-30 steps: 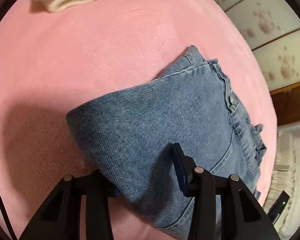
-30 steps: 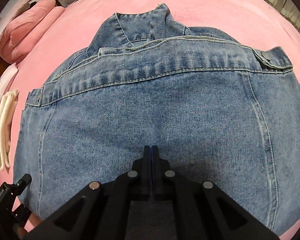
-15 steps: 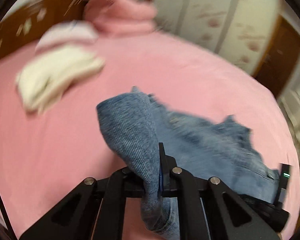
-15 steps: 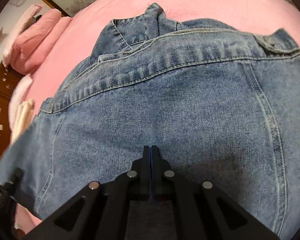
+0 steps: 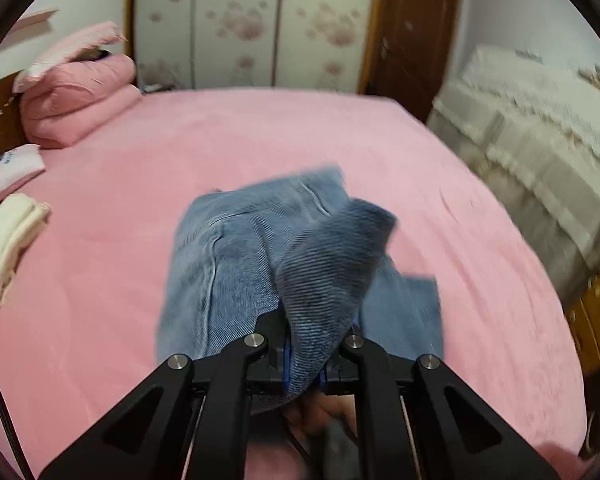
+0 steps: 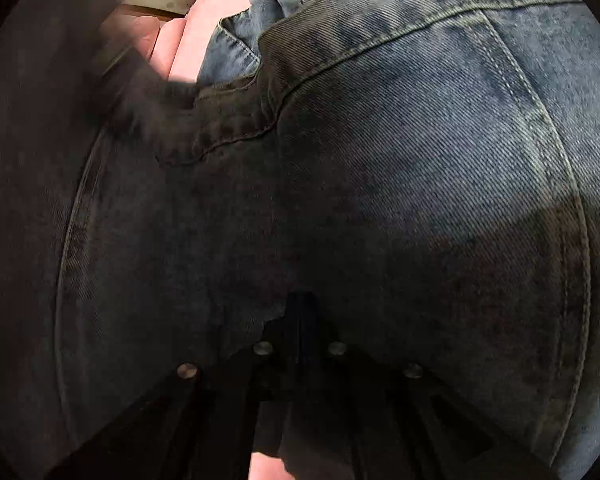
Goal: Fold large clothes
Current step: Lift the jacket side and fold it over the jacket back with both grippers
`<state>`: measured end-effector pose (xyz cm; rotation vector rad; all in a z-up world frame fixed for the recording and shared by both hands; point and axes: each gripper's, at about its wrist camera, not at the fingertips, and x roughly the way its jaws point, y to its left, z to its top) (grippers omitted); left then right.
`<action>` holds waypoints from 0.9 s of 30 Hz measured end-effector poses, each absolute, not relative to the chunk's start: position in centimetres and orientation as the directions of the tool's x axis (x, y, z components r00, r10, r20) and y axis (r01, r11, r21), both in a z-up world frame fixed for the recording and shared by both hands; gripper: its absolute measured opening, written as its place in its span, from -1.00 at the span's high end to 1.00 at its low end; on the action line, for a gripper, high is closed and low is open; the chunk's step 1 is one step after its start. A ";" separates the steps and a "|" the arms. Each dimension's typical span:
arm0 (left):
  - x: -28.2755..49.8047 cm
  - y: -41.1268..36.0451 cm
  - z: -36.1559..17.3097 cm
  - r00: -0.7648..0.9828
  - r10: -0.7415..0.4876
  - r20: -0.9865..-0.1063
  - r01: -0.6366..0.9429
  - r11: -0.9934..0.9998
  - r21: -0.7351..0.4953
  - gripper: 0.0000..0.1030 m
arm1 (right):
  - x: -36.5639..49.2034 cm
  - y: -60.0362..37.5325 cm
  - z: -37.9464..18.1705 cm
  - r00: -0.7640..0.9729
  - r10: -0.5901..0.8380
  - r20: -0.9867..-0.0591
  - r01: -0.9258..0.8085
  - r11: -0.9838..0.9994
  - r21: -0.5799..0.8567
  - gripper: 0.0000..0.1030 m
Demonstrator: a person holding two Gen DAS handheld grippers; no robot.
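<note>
The left hand-held gripper [image 5: 306, 354], open over the flat denim jacket [image 5: 260, 264] a second ago, now pinches a lifted fold. That fold now shadows the right hand-held gripper [image 6: 300, 320].

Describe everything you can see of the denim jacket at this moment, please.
The denim jacket is blue, faded cotton twill with pale stitched seams and a collar visible in the right wrist view. It lies bunched on the pink bed, partly lifted. The left gripper is shut on a raised fold; the right gripper is shut with the cloth draped over its fingers.
</note>
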<state>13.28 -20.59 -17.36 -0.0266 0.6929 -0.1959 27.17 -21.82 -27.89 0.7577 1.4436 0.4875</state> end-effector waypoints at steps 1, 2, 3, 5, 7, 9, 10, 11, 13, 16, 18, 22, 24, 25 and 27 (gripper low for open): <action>13.1 -21.1 -17.5 0.754 -0.176 -0.632 0.166 0.983 -0.075 0.87 | 27.1 -22.2 -28.0 0.087 0.721 -0.687 0.152 0.672 0.724 1.00; 13.0 -21.5 -17.6 0.756 -0.165 -0.633 0.164 0.985 -0.062 0.87 | 26.8 -22.6 -28.1 0.083 0.728 -0.681 0.155 0.666 0.730 1.00; 13.0 -21.9 -17.6 0.757 -0.160 -0.634 0.164 0.985 -0.053 0.87 | 26.7 -22.8 -28.2 0.080 0.734 -0.675 0.153 0.660 0.736 1.00; 13.0 -22.2 -17.1 0.765 -0.152 -0.626 0.160 0.986 -0.044 0.87 | 26.7 -23.5 -27.9 0.070 0.741 -0.668 0.205 0.644 0.736 1.00; 12.8 -22.9 -16.4 0.781 -0.155 -0.605 0.170 0.985 -0.033 0.87 | 27.4 -24.6 -27.1 0.083 0.756 -0.649 0.214 0.623 0.753 1.00; 12.1 -23.3 -16.3 0.791 -0.168 -0.588 0.187 0.982 -0.029 0.87 | 28.5 -26.7 -25.6 0.146 0.762 -0.631 0.189 0.604 0.774 1.00; 12.1 -23.6 -16.3 0.790 -0.181 -0.586 0.197 0.980 -0.036 0.87 | 29.1 -28.1 -24.8 0.180 0.765 -0.618 0.185 0.591 0.785 1.00; 11.6 -23.8 -16.1 0.789 -0.191 -0.584 0.203 0.978 -0.046 0.86 | 29.9 -30.0 -23.8 0.224 0.764 -0.605 0.181 0.577 0.797 1.00; 11.8 -24.8 -16.7 0.766 -0.237 -0.598 0.228 0.969 -0.092 0.86 | 30.8 -33.4 -22.0 0.290 0.761 -0.581 0.166 0.558 0.813 0.99; 11.9 -26.5 -17.9 0.745 -0.273 -0.609 0.272 0.957 -0.095 0.86 | 31.0 -38.6 -19.8 0.352 0.727 -0.590 0.148 0.578 0.802 0.96; 11.6 -27.7 -18.8 0.729 -0.299 -0.616 0.306 0.947 -0.098 0.86 | 30.5 -40.6 -19.7 0.349 0.735 -0.581 0.148 0.569 0.809 0.96; 10.4 -30.2 -21.6 0.679 -0.322 -0.660 0.386 0.921 -0.053 0.85 | 28.1 -44.6 -20.6 0.338 0.713 -0.615 0.201 0.584 0.787 0.96; 10.0 -30.8 -23.4 0.646 -0.314 -0.696 0.397 0.917 -0.046 0.85 | 26.9 -46.1 -21.3 0.336 0.712 -0.616 0.253 0.562 0.788 0.96; 10.1 -30.9 -24.2 0.629 -0.308 -0.714 0.396 0.917 -0.047 0.85 | 26.3 -46.7 -21.5 0.343 0.710 -0.616 0.264 0.556 0.788 0.96; 10.2 -30.9 -26.2 0.571 -0.284 -0.770 0.400 0.916 -0.041 0.82 | 25.0 -46.9 -21.6 0.361 0.674 -0.644 0.276 0.582 0.764 0.96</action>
